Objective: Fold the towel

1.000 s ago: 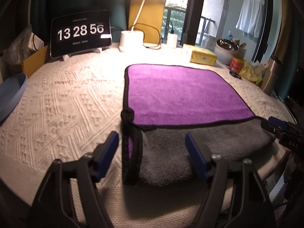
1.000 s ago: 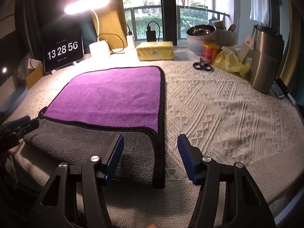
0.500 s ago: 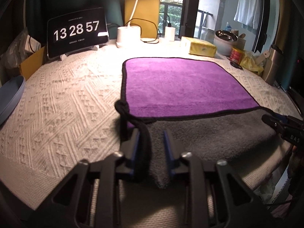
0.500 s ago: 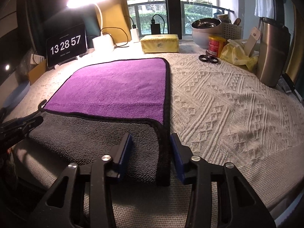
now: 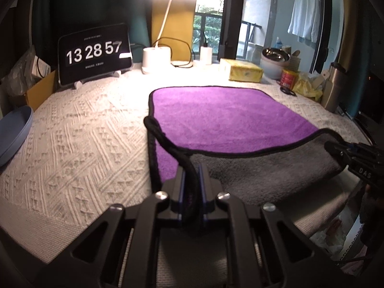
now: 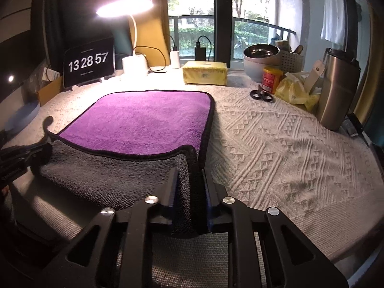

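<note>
- Two near corners of the towel [image 5: 230,117] are being pinched, one per gripper; the towel is lying purple side up on the knitted table cover [image 5: 79,144], its near strip turned back to show grey.
- Left wrist view: the left gripper [image 5: 191,182] is clamping tight on the black piped hem at the near-left corner, lifting it slightly. The right gripper [image 5: 355,153] is showing at the far right corner.
- Towel is looking soft, thick and light; it will likely be drooping between grips, so the hem corners are the sound holds.
- Right wrist view: the right gripper [image 6: 189,192] is squeezing the near-right corner, grey pile bunching between the fingers.
- Open cover is lying right of the towel; scissors [image 6: 261,95], the steel flask [image 6: 336,88] and the yellow packet [image 6: 204,72] are standing well apart; the table edge is sitting just beneath both grips.
</note>
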Tool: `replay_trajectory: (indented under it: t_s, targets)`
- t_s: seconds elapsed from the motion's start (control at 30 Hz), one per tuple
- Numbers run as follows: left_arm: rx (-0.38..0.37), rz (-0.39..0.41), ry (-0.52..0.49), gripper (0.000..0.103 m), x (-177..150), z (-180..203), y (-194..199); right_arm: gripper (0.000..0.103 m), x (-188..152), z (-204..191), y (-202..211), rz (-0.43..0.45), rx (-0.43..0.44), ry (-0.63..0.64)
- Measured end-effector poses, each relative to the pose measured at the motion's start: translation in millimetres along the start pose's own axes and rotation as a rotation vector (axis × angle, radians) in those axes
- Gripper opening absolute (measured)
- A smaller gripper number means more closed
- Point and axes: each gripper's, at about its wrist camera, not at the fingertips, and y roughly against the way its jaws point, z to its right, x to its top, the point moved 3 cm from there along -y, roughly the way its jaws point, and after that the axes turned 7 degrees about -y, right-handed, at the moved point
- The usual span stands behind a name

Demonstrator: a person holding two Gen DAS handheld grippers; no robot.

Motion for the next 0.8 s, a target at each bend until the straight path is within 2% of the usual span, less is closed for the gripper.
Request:
replay_trajectory:
  t_s: [0.13, 0.53, 0.57, 0.6, 0.63, 0.8]
  targets:
    - [-0.008, 0.010, 0.004, 0.011, 1, -1, 4, 0.025, -6, 1, -8, -0.032, -0.041, 0.008]
    - [-0.029, 0.045, 0.002, 0.011, 3, 2, 17, 0.027, -11, 2, -3, -0.031, -0.040, 0.004]
    - [-0.031, 0.048, 0.003, 0.010, 4, 2, 18, 0.024, -11, 1, -2, -0.023, -0.039, 0.010]
    - [-0.033, 0.052, 0.002, 0.010, 5, 2, 19, 0.011, -11, -1, 0, -0.012, -0.037, 0.017]
    - [-0.033, 0.055, 0.001, 0.010, 5, 3, 20, 0.006, -10, -3, 0, -0.008, -0.032, 0.026]
    - [-0.036, 0.072, -0.005, 0.006, 9, 3, 24, 0.006, 0, -6, 10, 0.041, -0.034, 0.037]
